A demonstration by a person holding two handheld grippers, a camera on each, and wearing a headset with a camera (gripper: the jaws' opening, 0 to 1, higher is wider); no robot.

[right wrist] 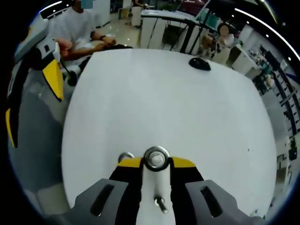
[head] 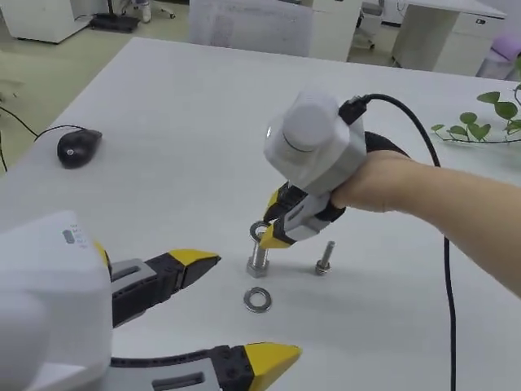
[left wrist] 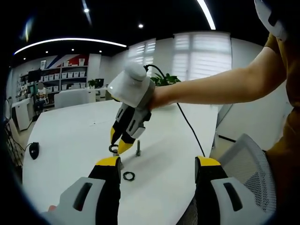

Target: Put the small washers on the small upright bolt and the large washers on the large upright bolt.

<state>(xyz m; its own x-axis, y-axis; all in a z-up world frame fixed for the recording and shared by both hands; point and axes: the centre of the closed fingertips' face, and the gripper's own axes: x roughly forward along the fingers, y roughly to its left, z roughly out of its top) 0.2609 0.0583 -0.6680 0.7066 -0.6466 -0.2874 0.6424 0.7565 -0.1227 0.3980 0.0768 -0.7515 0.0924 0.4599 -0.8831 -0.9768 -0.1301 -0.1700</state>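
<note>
One washer (head: pixel 259 230) is pinched in the jaws of the right gripper (head: pixel 273 232) just above the large bolt (head: pixel 258 262) at frame centre, a second washer (head: pixel 258 299) lies on the surface (head: pixel 163 147) below it, the small bolt (head: pixel 324 258) looks bare, and the left gripper (left wrist: pixel 158 161) holds its jaws spread, so most remains.

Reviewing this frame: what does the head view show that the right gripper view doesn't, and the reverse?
Head view adds: the hand holding the right gripper, its black cable and plant leaves.

Right gripper view adds: a seated person in white beyond the table, and the held washer seen face-on between the jaw tips.

Both share: the white table, the mouse, the small bolt and the open left gripper. I cannot tell whether the grey round thing beside the jaws is the large bolt or the loose washer.
</note>
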